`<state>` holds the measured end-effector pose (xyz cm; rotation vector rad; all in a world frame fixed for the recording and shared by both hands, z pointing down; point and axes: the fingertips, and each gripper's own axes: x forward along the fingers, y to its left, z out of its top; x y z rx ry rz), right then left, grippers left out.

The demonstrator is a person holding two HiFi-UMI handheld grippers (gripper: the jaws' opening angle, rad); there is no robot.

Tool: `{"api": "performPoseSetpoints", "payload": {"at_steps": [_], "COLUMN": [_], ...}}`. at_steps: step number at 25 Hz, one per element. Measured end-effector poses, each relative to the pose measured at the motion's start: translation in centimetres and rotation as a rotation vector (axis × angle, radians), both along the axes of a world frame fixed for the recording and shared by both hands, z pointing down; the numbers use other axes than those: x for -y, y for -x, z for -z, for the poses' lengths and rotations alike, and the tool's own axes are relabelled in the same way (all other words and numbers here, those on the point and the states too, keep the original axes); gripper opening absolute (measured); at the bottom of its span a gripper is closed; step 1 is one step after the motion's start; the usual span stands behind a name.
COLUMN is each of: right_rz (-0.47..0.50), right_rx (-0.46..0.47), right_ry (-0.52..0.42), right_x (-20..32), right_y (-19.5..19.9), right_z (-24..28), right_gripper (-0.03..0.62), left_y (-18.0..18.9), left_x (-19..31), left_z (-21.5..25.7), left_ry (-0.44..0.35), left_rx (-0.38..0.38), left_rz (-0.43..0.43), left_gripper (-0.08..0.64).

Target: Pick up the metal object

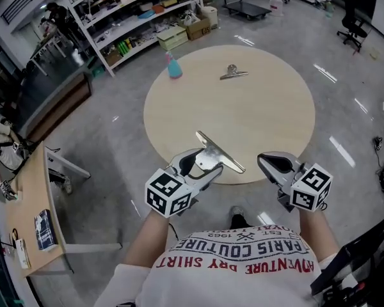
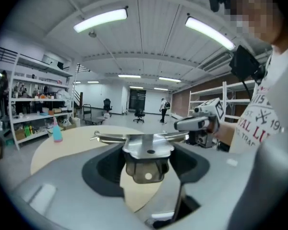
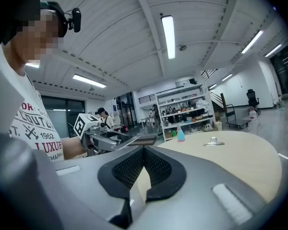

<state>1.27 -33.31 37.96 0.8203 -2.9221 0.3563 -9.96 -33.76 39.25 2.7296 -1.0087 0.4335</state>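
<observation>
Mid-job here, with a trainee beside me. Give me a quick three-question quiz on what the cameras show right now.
1. True or false: the right gripper holds something between its jaws.
2. Which gripper grips the large metal clip? A) left gripper B) right gripper C) neither
3. Fill in: on the round table, in the head view, a second clip lies to the right of a blue ____.

Key
1. False: its jaws are together with nothing between them.
2. A
3. bottle
</observation>
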Motion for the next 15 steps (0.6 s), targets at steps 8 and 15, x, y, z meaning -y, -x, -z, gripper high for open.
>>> {"api": "performPoseSetpoints", "payload": {"at_steps": [8, 15], "right_rz": [0.027, 0.029], "right_rx": [0.02, 0.023], "right_ry": [-0.051, -0.052], "right_x": [-8.3, -15.2], "right_y": [1.5, 1.4], "right_z": [2.3, 0.5], "right_gripper": [0.002, 0.002], "left_y": [1.7, 0.9], "left_x": [-9.0, -16.1], "left_z": [2.6, 0.9], "left_ry": [-0.067, -0.082], "left_rx": [-0.028, -0.039], "left_rz": [0.054, 0.044], "left_gripper": [0.285, 0.285]}}
